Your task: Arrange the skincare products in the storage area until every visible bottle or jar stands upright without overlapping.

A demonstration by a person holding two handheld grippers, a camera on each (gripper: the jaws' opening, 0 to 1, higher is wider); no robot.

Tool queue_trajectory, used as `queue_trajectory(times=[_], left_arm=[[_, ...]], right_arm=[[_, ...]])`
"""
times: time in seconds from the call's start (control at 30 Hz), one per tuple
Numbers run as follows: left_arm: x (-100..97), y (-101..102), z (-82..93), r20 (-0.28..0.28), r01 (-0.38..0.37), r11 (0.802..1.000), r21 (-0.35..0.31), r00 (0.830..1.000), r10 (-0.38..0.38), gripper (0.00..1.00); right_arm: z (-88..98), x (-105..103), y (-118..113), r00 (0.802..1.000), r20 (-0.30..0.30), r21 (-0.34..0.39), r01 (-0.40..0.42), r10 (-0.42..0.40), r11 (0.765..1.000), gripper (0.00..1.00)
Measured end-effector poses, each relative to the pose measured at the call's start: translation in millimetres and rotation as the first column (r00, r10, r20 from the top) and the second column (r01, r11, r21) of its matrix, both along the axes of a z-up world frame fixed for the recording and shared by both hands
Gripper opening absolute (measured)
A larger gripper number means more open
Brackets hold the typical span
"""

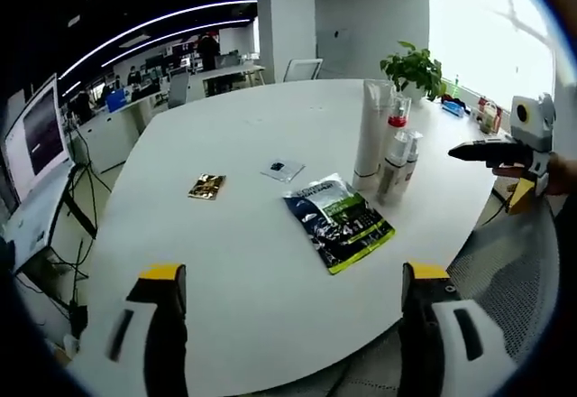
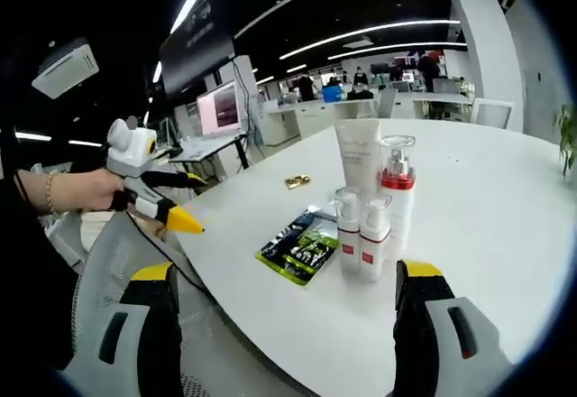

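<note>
Standing upright on the white table (image 1: 225,262) is a tight cluster of skincare items: a tall white tube (image 2: 358,161), a pump bottle with a red band (image 2: 398,180) just beside it, and two small pump bottles (image 2: 361,235) side by side in front of those, seen from the right gripper view. None leans on another; the small pair appear to touch each other. In the left gripper view the same tube (image 1: 372,131) and bottles (image 1: 397,158) stand near the table's far edge.

Just beside the cluster lies a flat dark and green sachet pack (image 1: 340,221). A small clear packet (image 1: 283,170) lies near the cluster on the tube's side of the pack, and a small gold item (image 1: 207,186) lies farther out still.

The left gripper (image 1: 293,325) is off the table's near edge, well apart from the cluster, jaws spread wide and empty. The right gripper (image 2: 284,325) is likewise off the edge, near the cluster, jaws spread wide, gripping nothing. A potted plant (image 1: 415,68) stands beyond the cluster.
</note>
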State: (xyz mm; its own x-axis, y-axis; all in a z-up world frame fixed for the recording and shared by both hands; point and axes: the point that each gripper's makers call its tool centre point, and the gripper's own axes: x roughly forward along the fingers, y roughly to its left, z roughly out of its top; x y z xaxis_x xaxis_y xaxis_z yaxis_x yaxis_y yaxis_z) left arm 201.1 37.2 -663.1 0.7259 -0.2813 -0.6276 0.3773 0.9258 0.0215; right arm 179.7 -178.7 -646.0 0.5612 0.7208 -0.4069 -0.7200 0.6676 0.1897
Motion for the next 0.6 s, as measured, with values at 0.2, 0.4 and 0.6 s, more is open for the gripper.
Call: queue_trajectory(times=[0.2, 0.4, 0.6], left_arm=[[18.7, -8, -6.4, -0.047, 0.062, 0.997, 0.052, 0.997, -0.06, 0.97], [42.2, -18, -8.6, -0.07, 0.111, 0.99, 0.084, 0.992, -0.106, 0.95], [65.8, -25, -10.8, -0.093, 0.158, 0.982, 0.103, 0.985, -0.149, 0.94]], right_arm=[[-0.8, 4, -2, 1.0, 0.0, 0.018, 0.013, -0.013, 1.0, 1.0], [3.6, -2, 1, 1.0, 0.014, 0.022, -0.007, 0.007, 1.0, 1.0], [4.3, -8, 6, 0.999, 0.019, 0.01, -0.05, 0.05, 0.999, 1.0]])
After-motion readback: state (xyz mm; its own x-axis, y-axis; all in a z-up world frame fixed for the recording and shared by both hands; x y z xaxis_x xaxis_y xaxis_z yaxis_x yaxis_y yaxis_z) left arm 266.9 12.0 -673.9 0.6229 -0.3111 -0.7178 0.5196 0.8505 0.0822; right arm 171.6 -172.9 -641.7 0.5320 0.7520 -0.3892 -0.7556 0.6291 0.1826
